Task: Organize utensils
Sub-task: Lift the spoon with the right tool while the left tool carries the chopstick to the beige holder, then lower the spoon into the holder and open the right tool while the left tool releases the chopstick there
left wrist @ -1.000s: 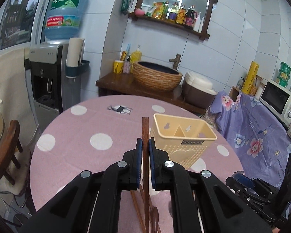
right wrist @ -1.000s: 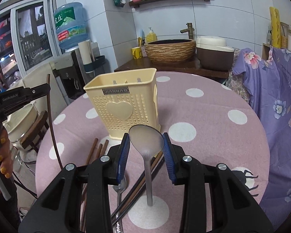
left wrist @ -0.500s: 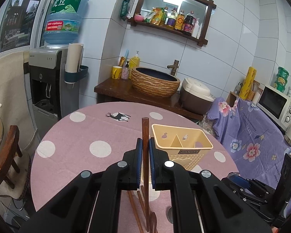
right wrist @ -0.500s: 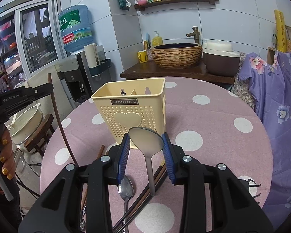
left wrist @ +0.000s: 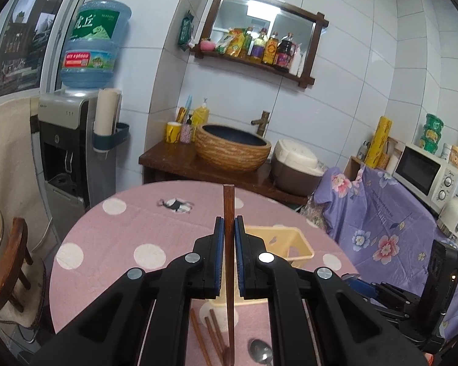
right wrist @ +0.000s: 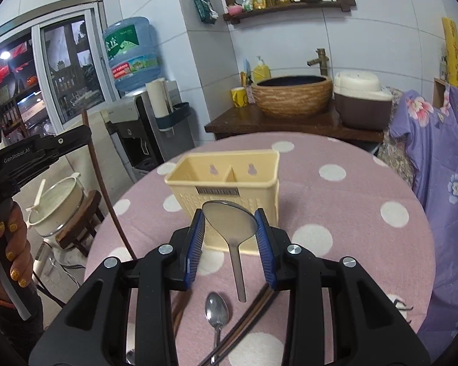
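while the left gripper (left wrist: 229,228) has its jaws clamped on a brown chopstick (left wrist: 228,204) standing upright at the centre of the left wrist view, the right gripper (right wrist: 230,224) has its jaws closed on the bowl of a steel ladle-shaped spoon (right wrist: 230,220), handle hanging down. a cream utensil holder (right wrist: 226,180) with two compartments stands on the pink dotted worktop (right wrist: 351,210), just beyond the spoon at mid-frame. a smaller spoon (right wrist: 216,308) and more chopsticks (left wrist: 206,332) lie on the worktop near the bottom edge.
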